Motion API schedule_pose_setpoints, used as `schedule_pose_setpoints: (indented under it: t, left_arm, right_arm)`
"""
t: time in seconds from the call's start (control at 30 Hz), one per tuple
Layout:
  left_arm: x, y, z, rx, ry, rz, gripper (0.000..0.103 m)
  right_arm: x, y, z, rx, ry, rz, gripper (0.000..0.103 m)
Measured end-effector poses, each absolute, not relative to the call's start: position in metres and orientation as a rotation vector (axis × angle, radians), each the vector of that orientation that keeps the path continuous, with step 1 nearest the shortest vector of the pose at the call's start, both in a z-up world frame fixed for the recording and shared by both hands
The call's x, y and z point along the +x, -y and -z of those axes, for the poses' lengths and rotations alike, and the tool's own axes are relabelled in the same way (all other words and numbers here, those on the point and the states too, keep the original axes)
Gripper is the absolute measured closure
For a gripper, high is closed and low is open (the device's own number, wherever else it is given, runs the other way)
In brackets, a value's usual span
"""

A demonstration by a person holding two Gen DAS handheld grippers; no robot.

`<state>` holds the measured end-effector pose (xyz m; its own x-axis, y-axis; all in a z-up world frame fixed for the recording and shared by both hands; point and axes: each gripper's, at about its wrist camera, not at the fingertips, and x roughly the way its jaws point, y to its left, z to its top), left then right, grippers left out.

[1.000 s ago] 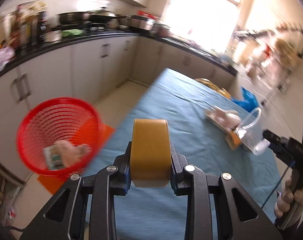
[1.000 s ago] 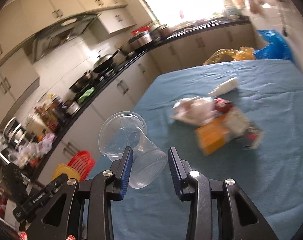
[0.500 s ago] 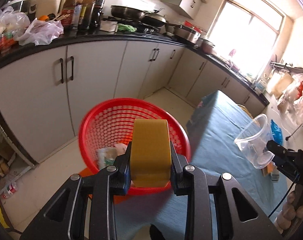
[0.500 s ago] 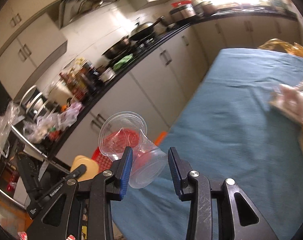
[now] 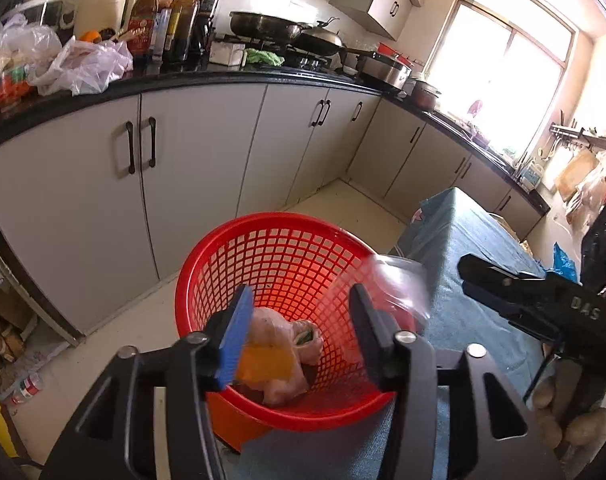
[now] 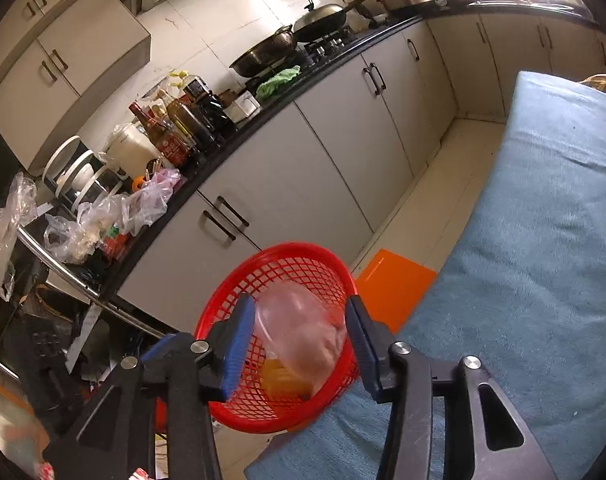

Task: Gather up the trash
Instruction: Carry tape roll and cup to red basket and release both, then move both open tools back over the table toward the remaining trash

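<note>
Both hand-held grippers (image 5: 299, 328) (image 6: 299, 344) spread; only left view shows tape roll (image 5: 265, 364) in basket (image 5: 279, 248).

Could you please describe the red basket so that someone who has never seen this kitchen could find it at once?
Start from the long run of white cabinets under the black counter. The red basket stands on the floor between them and the blue-clothed table. It alone is a round, bright red plastic mesh tub, with trash inside, including a yellow tape roll.
</note>
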<state>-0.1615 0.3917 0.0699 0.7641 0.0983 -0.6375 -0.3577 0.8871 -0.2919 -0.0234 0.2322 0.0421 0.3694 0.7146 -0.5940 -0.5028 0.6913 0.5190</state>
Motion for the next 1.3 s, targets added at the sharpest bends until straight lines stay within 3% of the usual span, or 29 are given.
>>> schedule_pose_setpoints:
  t: [1.03,1.3]
  left_arm:
    - [-0.192,-0.277,-0.113,-0.110,-0.598,-0.294,0.031]
    - [-0.186,-0.245,-0.116,-0.125,-0.633,-0.160,0.026]
  right_arm:
    - [-0.097,-0.071,-0.060,0.306,-0.722,-0.565,0.031]
    - [-0.109,-0.015,-0.044,0.302,-0.767,-0.483,0.030]
